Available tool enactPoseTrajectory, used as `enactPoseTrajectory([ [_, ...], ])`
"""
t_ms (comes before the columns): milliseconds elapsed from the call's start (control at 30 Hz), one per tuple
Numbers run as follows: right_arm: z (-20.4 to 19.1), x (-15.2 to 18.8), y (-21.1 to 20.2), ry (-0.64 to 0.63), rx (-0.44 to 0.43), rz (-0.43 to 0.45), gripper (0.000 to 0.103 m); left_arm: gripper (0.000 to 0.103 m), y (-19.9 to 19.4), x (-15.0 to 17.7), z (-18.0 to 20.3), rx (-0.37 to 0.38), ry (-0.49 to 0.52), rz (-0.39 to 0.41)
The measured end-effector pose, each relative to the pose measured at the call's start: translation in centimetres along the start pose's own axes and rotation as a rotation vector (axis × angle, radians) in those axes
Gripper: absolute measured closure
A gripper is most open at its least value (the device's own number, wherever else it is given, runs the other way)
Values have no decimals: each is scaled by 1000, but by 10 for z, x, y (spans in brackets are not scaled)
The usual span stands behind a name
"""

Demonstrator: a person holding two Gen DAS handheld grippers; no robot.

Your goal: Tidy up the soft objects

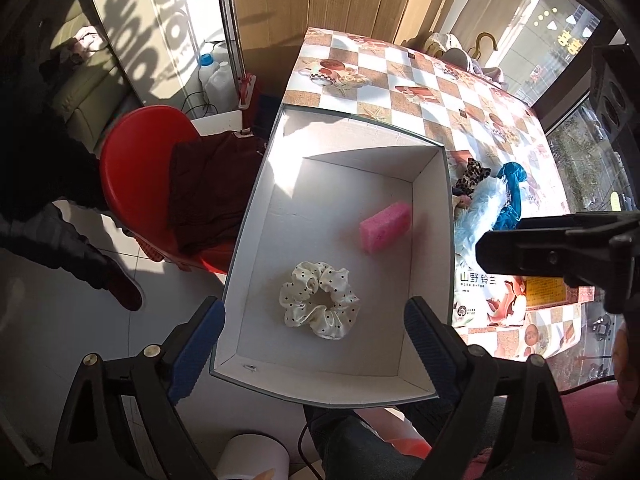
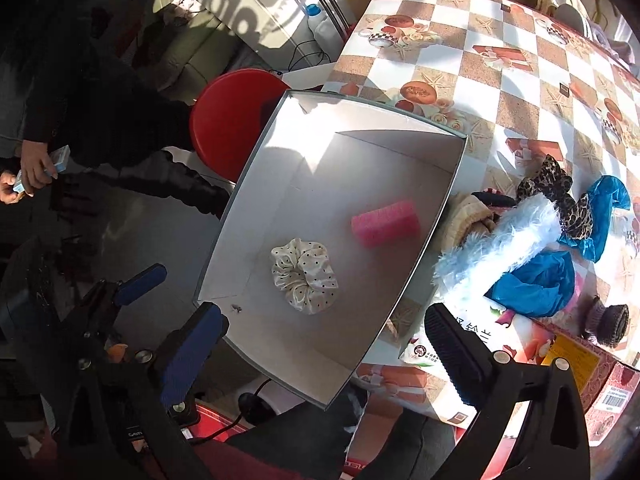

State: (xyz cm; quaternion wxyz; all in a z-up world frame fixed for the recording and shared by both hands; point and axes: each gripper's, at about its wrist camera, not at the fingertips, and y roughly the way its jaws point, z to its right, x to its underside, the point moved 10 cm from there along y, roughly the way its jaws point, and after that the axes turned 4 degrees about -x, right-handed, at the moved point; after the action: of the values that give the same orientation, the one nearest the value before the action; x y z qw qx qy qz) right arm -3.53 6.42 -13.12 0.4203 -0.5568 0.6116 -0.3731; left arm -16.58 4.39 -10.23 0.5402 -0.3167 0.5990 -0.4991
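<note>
While hovering over the box [image 1: 248, 216], left gripper [image 1: 316, 344] and right gripper [image 2: 324, 340] gaped wide, grasping nothing. Scrunchie [image 1: 319, 299] and sponge [image 1: 385, 227] inside; fluffy pile [image 2: 516, 240] just beside, on table [image 2: 500, 40].

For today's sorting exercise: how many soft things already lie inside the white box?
2. A pink sponge lies toward the right wall of the box; a cream dotted scrunchie lies nearer the middle. Nothing seems hidden; the rest still sit in the pile outside.
</note>
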Motion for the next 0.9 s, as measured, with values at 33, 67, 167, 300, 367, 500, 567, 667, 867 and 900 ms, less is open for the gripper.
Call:
enactPoseTrajectory([
  [33,3,0,-2,9,3,5,1,10,-2,-4,2,21,-5,8],
  [67,6,0,-4,18,3,10,1,10,-4,-7,3,36,-5,14],
  [167,16,0,-8,51,6,21,1,10,-3,-13,13,41,20,11],
  [300,25,3,-10,85,-3,23,1,10,8,-6,25,24,65,-47],
  [367,26,5,-11,90,-9,20,1,10,15,0,29,-1,85,-84],
  [500,23,7,-7,81,-19,-5,1,10,19,8,28,-45,103,-115],
  [567,21,8,-2,76,-30,-24,1,10,16,11,25,-63,105,-110],
  [667,15,9,6,58,-34,-51,1,10,13,17,21,-87,103,-108],
  [867,-1,9,15,-1,-37,-87,1,10,7,24,10,-112,66,-105],
  [900,-4,10,16,-11,-36,-93,1,10,7,25,8,-113,56,-104],
])
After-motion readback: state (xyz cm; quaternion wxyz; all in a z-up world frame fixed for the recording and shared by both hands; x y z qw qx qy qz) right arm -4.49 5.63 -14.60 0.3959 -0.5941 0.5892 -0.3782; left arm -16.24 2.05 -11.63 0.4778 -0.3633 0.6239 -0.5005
